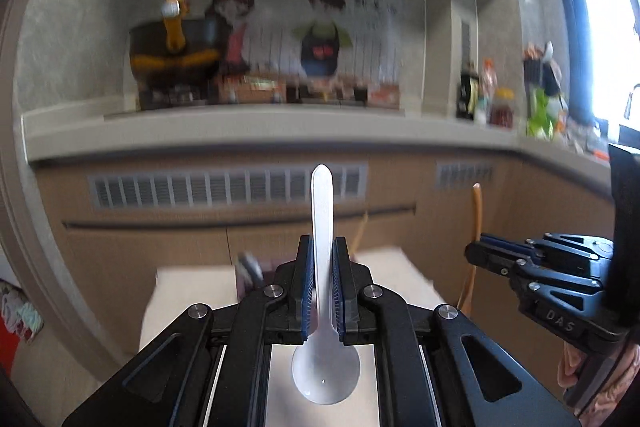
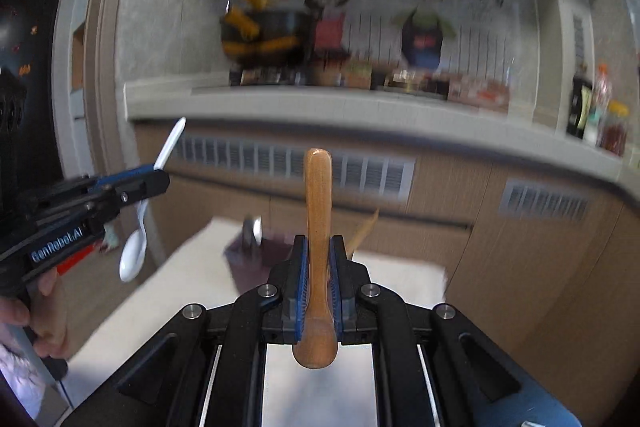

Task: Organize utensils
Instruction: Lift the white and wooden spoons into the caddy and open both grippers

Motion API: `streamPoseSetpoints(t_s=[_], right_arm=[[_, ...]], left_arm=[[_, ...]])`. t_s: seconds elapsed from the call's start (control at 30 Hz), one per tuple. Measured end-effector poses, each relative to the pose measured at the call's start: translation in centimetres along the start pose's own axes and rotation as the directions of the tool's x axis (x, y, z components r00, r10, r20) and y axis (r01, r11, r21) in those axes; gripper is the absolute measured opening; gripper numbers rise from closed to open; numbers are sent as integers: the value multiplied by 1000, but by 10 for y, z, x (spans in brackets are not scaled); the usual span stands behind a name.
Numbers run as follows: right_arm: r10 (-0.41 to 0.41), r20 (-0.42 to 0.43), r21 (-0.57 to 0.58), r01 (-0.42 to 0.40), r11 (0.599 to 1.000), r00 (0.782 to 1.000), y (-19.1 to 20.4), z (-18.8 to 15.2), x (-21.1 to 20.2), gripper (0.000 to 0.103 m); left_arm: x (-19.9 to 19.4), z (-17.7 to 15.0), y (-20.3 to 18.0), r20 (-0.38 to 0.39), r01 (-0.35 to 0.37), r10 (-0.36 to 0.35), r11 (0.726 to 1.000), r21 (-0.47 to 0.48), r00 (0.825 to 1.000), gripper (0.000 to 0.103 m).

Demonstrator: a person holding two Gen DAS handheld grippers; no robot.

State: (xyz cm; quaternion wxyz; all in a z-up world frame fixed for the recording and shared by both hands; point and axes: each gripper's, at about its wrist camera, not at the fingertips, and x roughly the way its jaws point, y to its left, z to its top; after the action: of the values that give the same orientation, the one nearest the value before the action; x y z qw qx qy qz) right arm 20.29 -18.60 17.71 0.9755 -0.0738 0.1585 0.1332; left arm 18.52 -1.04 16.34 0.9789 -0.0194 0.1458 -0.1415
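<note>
Kitchen, white surface [image 2: 400,275] below. Left gripper [image 1: 323,291] jaws clamp white plastic spoon [image 1: 322,227]; right gripper [image 2: 318,287] jaws clamp wooden spoon [image 2: 317,227]. Both upright, likely for sorting.

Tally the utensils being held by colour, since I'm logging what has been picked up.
White plastic spoon, in the left gripper: 1
Brown wooden spoon, in the right gripper: 1
Total: 2
</note>
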Motion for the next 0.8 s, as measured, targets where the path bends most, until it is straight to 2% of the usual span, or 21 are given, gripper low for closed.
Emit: streamPoseSetpoints(t_s=[0.1, 0.2, 0.33, 0.47, 0.63, 0.8], right_arm=[[-21, 58, 16, 20, 1000, 998, -4, 28, 14, 9], [-16, 72, 42, 13, 999, 997, -12, 41, 38, 9], [1, 51, 73, -4, 997, 999, -20, 39, 77, 9], [4, 0, 92, -4, 996, 1000, -24, 22, 118, 9], [-7, -62, 101, 13, 995, 998, -24, -7, 167, 9], [-6, -119, 114, 20, 993, 993, -25, -31, 202, 9]], left_arm=[[12, 26, 13, 96, 25, -22, 999, -36, 995, 9], [31, 44, 28, 182, 46, -32, 996, -74, 983, 9], [70, 52, 51, 203, 70, -45, 991, -117, 978, 9], [105, 33, 64, 212, 53, -20, 988, -148, 977, 9], [155, -9, 70, 182, -41, 71, 986, -164, 981, 9], [195, -39, 69, 138, -65, 85, 987, -148, 987, 9]])
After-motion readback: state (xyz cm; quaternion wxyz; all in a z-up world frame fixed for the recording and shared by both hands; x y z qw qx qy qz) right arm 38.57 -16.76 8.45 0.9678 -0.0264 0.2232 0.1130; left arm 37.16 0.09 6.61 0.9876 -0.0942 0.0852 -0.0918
